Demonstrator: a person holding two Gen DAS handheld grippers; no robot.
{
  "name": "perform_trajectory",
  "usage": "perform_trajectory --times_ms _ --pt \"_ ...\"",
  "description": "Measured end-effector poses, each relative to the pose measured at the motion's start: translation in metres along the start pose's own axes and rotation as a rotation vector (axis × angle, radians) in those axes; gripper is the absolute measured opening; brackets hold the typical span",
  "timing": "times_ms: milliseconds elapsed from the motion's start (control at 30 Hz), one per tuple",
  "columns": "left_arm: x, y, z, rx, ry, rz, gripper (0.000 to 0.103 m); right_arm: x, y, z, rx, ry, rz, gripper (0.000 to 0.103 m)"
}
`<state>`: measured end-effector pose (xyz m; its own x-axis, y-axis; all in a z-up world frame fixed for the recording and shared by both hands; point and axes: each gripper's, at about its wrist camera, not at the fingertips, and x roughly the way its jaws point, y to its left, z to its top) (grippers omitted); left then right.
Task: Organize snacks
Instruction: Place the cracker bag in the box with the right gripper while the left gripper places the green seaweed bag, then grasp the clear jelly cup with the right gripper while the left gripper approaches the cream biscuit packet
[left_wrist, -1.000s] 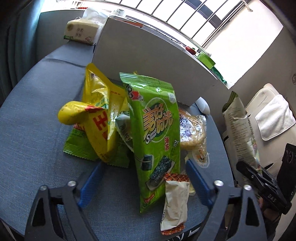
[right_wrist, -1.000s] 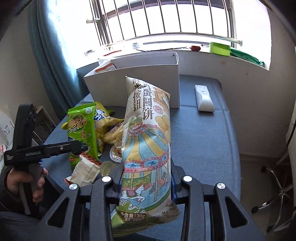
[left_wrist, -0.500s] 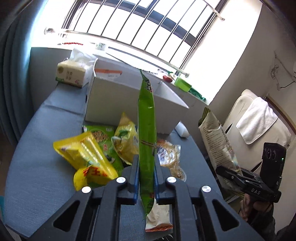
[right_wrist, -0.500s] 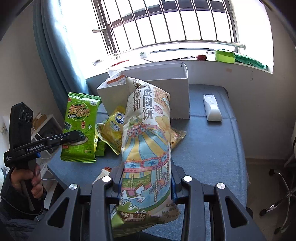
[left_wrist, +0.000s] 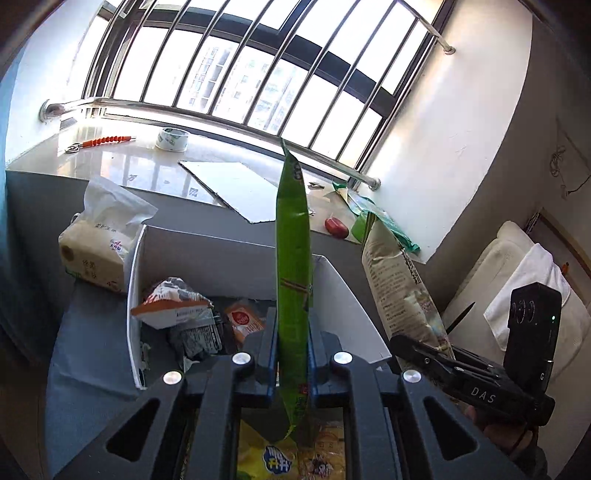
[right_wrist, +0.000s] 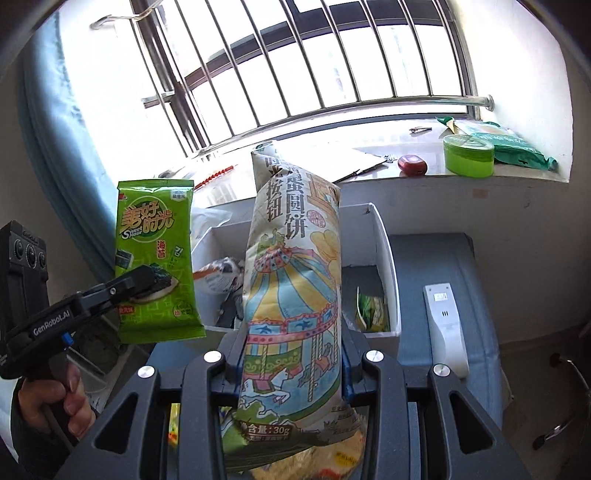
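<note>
The green seaweed snack packet (left_wrist: 293, 280) stands upright, edge-on between the jaws of the left gripper (left_wrist: 291, 343), clamped near its lower end so it hangs clear above the white storage box (left_wrist: 135, 295), probably ready to drop in. Beside it, the right gripper (right_wrist: 291, 354) has its jaws closed on the carousel-printed egg biscuit bag (right_wrist: 295, 295), held tall over the same box. Several packets already lie inside, while a yellow chip bag (left_wrist: 280, 458) waits on the grey desk (left_wrist: 85, 369) below. A white remote (right_wrist: 445, 325) lies beside the box.
</note>
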<state>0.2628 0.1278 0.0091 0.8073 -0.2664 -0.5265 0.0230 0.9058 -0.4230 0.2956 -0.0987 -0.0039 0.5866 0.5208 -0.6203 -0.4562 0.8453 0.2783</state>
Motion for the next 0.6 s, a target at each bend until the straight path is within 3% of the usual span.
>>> perform_trajectory --times_ms 200,233,267,300,333,433,600 --pt "0.054 0.003 0.020 0.021 0.093 0.090 0.017 0.055 -0.007 0.047 -0.010 0.044 -0.065 0.040" --pt "0.058 0.003 0.019 0.022 0.109 0.118 0.035 0.061 -0.009 0.051 -0.008 0.048 -0.068 0.043" --pt "0.060 0.004 0.018 0.021 0.117 0.139 0.070 0.065 -0.012 0.054 -0.002 0.051 -0.064 0.060" --pt "0.060 0.006 0.017 0.019 0.114 0.156 0.090 0.067 -0.014 0.057 0.009 0.046 -0.060 0.076" --pt "0.058 0.007 0.016 0.019 0.105 0.162 0.103 0.065 -0.017 0.057 0.023 0.021 -0.058 0.103" --pt "0.054 0.010 0.012 0.023 0.101 0.161 0.103 0.053 -0.021 0.058 0.025 -0.056 -0.076 0.103" --pt "0.033 0.006 0.007 0.052 0.089 0.164 0.103 0.033 -0.014 0.055 -0.017 -0.084 -0.075 0.103"
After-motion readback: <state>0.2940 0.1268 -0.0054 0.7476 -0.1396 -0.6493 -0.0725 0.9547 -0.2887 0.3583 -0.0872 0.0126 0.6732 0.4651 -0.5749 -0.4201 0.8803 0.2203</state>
